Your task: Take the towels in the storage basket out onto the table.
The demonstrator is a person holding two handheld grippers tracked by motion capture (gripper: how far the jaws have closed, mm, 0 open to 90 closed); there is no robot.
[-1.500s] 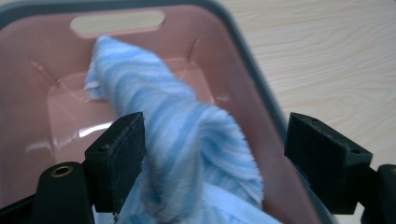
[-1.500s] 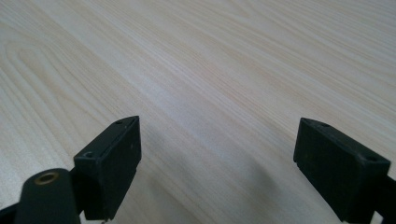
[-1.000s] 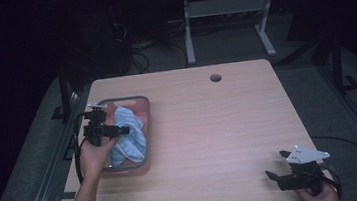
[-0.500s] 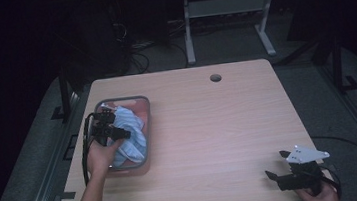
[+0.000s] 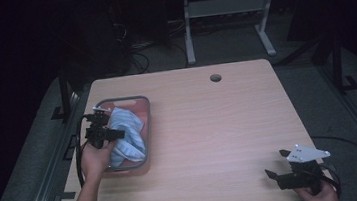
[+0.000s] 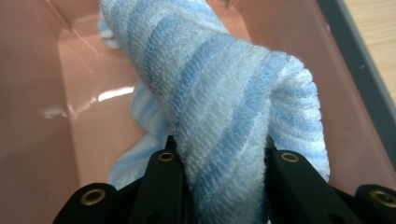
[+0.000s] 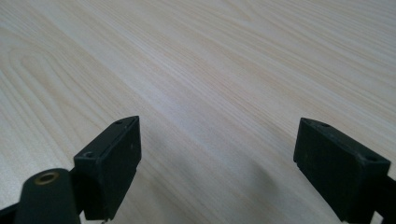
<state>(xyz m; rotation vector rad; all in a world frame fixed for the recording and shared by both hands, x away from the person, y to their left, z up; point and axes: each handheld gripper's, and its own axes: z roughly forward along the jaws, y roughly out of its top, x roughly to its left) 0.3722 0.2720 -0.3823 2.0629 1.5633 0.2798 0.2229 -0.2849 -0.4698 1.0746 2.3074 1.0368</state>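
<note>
Right gripper: near right of table, jaws wide apart, nothing between them. Left gripper: clamped on a fold of the striped towel inside the pink tub, left side. Towel appears soft, light, limp; grip a bunched fold.

The right gripper is hovering over a pale wood-grain table, its two black jaws standing wide apart with nothing between them. A soft shadow is falling on the tabletop between the jaws, and the grain is running diagonally across the surface.
</note>
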